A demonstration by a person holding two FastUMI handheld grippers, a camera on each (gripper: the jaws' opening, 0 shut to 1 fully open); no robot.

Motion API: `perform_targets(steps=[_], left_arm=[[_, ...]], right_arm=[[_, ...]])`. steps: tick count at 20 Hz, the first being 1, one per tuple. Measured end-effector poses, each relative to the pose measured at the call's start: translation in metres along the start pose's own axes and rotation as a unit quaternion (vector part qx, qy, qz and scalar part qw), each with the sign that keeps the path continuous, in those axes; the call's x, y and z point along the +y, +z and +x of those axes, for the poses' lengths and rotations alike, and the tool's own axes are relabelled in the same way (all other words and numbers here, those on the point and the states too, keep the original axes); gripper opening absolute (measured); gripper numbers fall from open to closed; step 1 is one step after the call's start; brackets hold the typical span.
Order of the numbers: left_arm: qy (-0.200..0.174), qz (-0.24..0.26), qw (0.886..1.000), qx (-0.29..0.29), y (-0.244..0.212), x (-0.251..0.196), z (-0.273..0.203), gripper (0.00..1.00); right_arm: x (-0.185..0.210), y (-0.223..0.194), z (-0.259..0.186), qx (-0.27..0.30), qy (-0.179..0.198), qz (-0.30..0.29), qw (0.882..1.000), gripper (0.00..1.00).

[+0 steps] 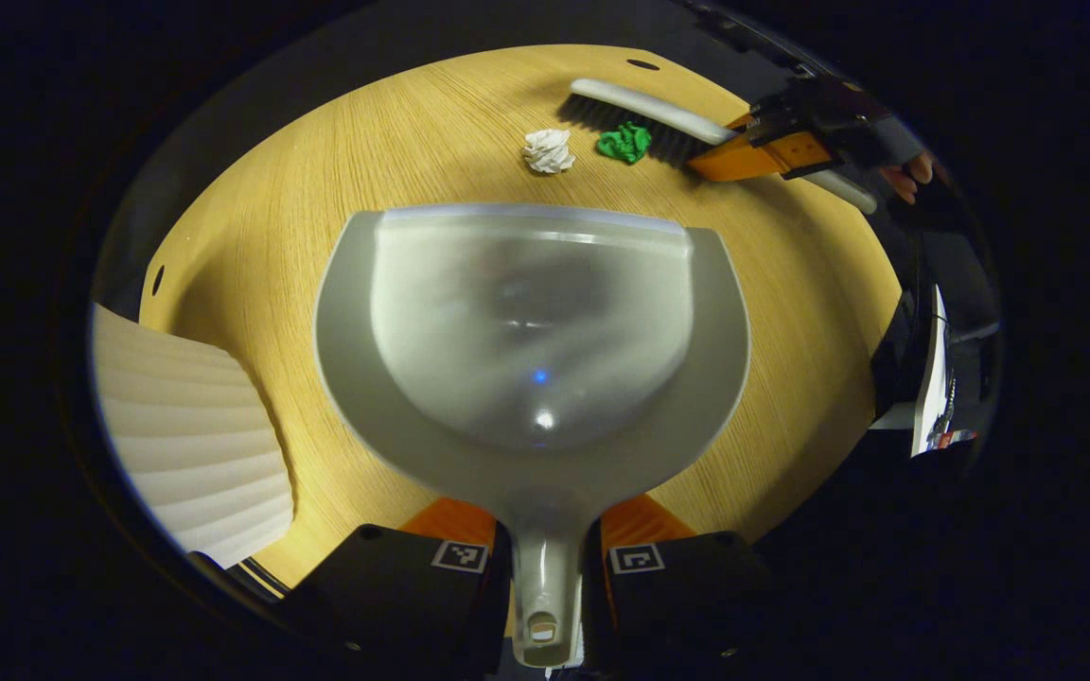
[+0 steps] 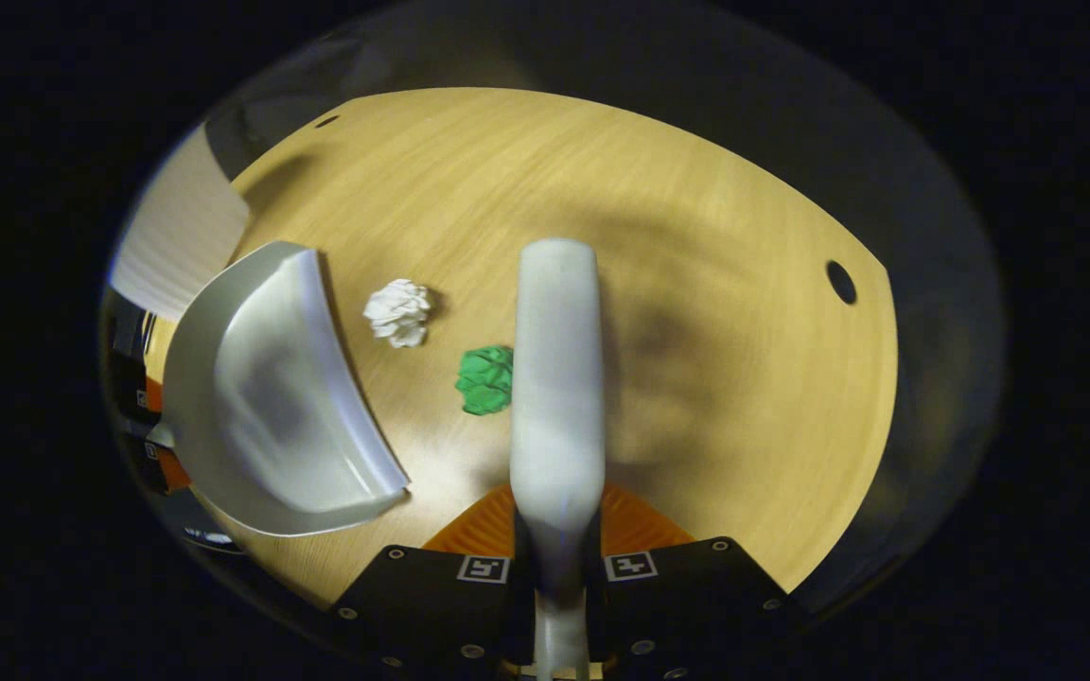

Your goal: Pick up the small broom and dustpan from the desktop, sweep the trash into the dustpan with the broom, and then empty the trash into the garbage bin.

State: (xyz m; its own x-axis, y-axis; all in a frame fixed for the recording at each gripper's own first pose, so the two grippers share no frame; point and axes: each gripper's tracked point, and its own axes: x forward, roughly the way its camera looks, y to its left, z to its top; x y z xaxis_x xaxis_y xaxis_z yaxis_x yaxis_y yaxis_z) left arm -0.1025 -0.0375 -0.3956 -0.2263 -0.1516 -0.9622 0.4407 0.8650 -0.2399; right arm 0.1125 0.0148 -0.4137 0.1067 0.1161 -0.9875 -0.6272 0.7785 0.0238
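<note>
Wooden tabletop [image 1: 252, 284], with broom and dustpan held over it.
Left gripper [image 1: 545, 553] jaws are closed on the dustpan [image 1: 531, 331] handle; right gripper [image 2: 554, 558] jaws are clamped on the broom [image 2: 556, 378] handle. White paper wad [image 2: 399, 312] and green wad [image 2: 486, 380] lie ahead, between both.

Your left claw [image 1: 545, 553], black with orange fingers, is closed on the grey plastic dustpan's [image 1: 531, 331] handle, both fingers pressing its sides, holding it out ahead. Your right claw [image 2: 556, 558] is clamped the same way on the pale grey broom [image 2: 556, 378], whose back runs straight forward from its fingers.
</note>
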Motion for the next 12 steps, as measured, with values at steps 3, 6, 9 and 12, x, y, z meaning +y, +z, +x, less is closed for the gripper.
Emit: perform_targets(steps=[3,6,9,12], left_arm=[[-0.004,0.018,1.0,0.001,-0.003,0.008,0.002,0.32],[-0.013,0.014,1.0,0.001,-0.005,0.007,-0.004,0.32],[-0.017,0.006,1.0,-0.001,0.0,0.01,-0.003,0.32],[-0.022,-0.01,1.0,-0.006,0.002,0.011,-0.004,0.32]], right_arm=[[0.037,0.013,-0.002,0.0,0.077,-0.05,0.996,0.22],[0.064,0.028,-0.015,0.007,0.147,-0.074,0.986,0.22],[0.07,0.037,-0.028,0.031,0.187,-0.094,0.977,0.22],[0.053,0.054,-0.033,0.015,0.168,-0.07,0.983,0.22]])
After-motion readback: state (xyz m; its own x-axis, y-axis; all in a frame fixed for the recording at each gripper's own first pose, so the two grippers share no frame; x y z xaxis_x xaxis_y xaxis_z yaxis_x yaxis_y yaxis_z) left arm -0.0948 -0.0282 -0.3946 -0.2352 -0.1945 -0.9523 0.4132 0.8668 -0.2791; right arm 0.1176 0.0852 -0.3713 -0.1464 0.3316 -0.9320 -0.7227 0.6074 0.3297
